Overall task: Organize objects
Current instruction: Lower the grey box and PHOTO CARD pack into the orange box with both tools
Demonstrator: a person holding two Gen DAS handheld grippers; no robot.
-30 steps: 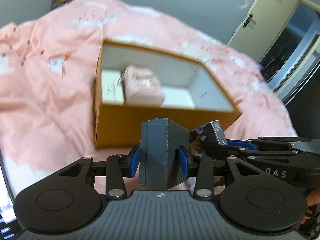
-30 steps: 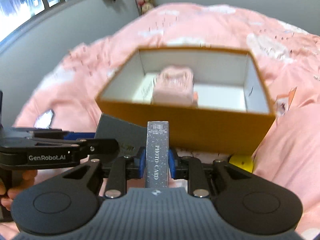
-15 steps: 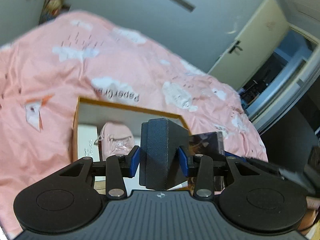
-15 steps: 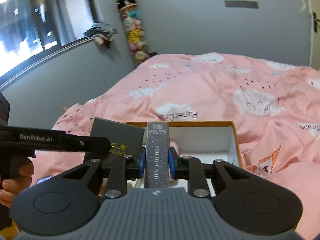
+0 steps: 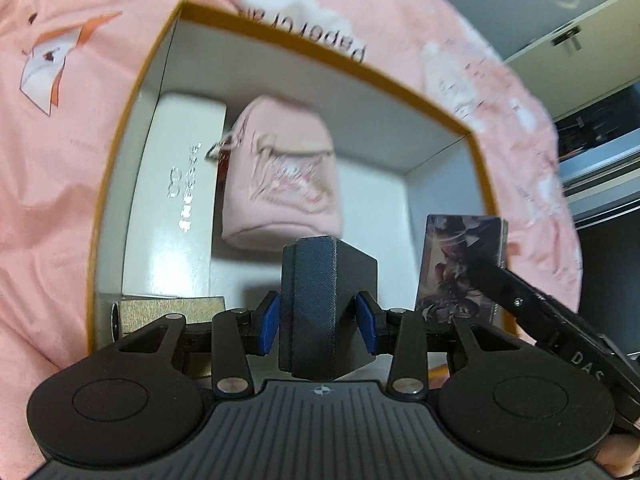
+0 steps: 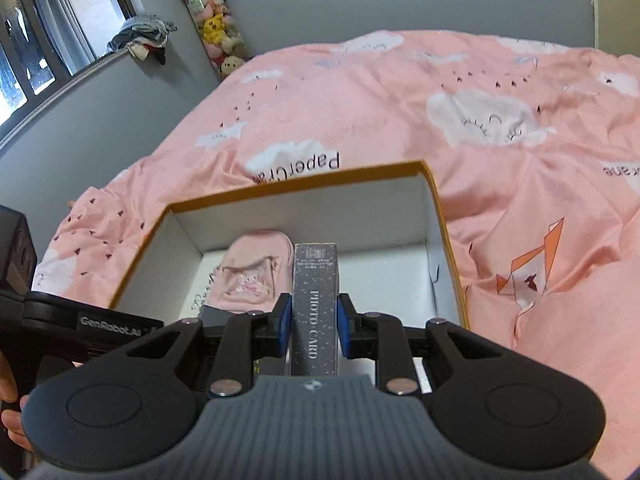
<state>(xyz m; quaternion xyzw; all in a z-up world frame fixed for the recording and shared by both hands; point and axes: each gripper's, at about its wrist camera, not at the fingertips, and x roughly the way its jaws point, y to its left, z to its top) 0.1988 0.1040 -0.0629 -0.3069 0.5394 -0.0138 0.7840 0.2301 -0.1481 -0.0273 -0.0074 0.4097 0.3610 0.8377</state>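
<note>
orange box (image 5: 120, 132) on pink bed (image 6: 400, 100): white box (image 5: 176, 200) at 9, pink pouch (image 5: 280, 184) mid | left gripper (image 5: 318, 316) clamps dark box (image 5: 320, 304), over box at 6 | right gripper (image 6: 312, 330) pinches photo card box (image 6: 316, 304), 5 o'clock of pouch

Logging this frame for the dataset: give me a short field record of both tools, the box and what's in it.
left tool: shut on dark textured box
right tool: shut on grey PHOTO CARD box
container: orange open cardboard box on pink cloud-print bedding
inside: pink fabric pouch, white flat carton
tools' position: over the container
</note>
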